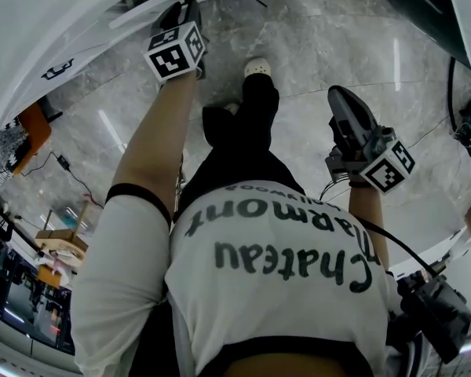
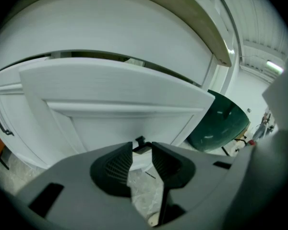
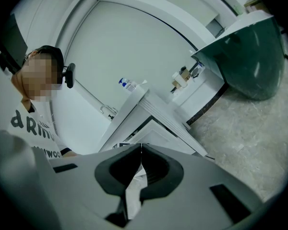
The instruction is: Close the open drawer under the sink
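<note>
The drawer (image 2: 125, 87) stood open, its white front straight ahead of the left tongs (image 2: 142, 150) and running crosswise to them, left to right. Those tongs were apart with nothing between them, their tips near the lower part of the front; whether they touched it could not be told. The right tongs (image 3: 140, 147) were together and empty, off to the side and well apart from the drawer. The left hand was nearer, so the push likely fell to it, straight against the front
</note>
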A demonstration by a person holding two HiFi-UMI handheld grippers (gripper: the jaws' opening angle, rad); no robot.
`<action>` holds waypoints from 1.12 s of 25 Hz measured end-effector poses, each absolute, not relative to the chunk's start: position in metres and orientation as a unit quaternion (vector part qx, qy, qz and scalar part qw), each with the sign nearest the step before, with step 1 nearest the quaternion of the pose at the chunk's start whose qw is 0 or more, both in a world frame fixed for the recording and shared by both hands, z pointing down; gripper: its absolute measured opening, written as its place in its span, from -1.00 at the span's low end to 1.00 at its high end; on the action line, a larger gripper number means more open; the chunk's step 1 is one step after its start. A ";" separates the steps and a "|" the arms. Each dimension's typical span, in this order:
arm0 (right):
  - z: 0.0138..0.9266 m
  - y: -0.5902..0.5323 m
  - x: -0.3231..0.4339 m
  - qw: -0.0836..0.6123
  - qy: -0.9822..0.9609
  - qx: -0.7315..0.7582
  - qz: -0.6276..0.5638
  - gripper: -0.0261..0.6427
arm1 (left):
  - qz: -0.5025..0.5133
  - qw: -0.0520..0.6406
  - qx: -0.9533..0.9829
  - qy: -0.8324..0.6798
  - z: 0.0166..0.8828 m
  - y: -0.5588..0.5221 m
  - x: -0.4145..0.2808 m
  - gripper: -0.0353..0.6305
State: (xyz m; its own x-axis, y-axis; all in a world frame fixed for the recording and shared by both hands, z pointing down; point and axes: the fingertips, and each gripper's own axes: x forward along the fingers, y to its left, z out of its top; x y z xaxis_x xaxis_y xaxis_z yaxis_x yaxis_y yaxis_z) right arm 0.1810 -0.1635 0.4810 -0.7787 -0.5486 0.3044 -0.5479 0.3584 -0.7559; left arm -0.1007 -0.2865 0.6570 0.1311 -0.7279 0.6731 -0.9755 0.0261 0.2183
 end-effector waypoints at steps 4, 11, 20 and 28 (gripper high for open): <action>0.483 -0.162 0.184 0.005 0.820 -0.337 -0.463 -0.89 | 0.180 0.337 0.669 -0.637 0.655 -0.295 -0.103 -0.54; 0.483 -0.161 0.184 0.006 0.820 -0.343 -0.457 -0.89 | 0.184 0.339 0.668 -0.637 0.654 -0.305 -0.109 -0.54; 0.487 -0.155 0.191 0.022 0.808 -0.355 -0.470 -0.89 | 0.196 0.338 0.671 -0.630 0.653 -0.320 -0.116 -0.53; 0.487 -0.154 0.190 0.020 0.806 -0.355 -0.474 -0.89 | 0.245 0.299 0.689 -0.613 0.650 -0.324 -0.114 -0.53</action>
